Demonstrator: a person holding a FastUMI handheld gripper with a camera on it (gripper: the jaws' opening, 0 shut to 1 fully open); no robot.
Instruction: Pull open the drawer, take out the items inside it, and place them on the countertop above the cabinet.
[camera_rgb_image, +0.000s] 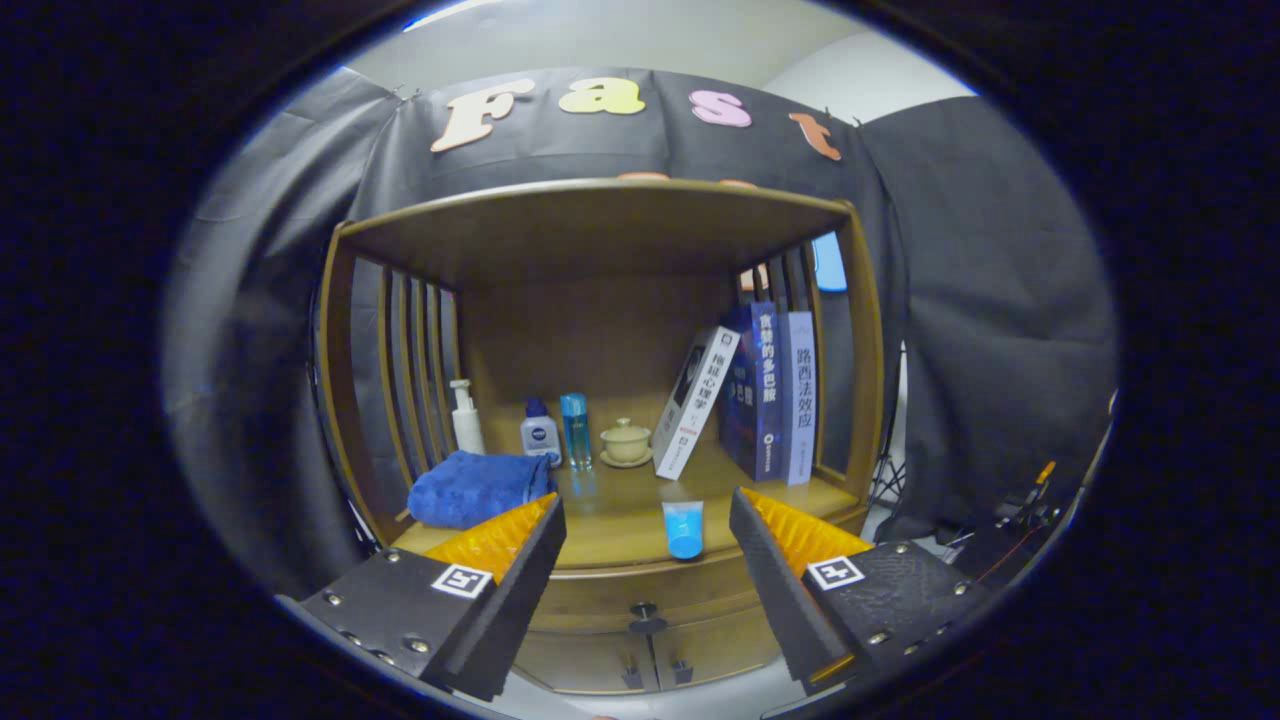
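A wooden cabinet stands ahead with its countertop under a roofed shelf. Below the top's front edge the drawer is closed, with a small dark knob at its middle. A blue tube stands on its cap near the countertop's front edge, between my fingers and beyond them. My gripper is open, held in front of the cabinet and apart from it, with nothing between the fingers.
On the countertop lie a folded blue towel at left, a white pump bottle, two small bottles, a lidded cup on a saucer, and books leaning at right. Two cupboard doors sit below the drawer.
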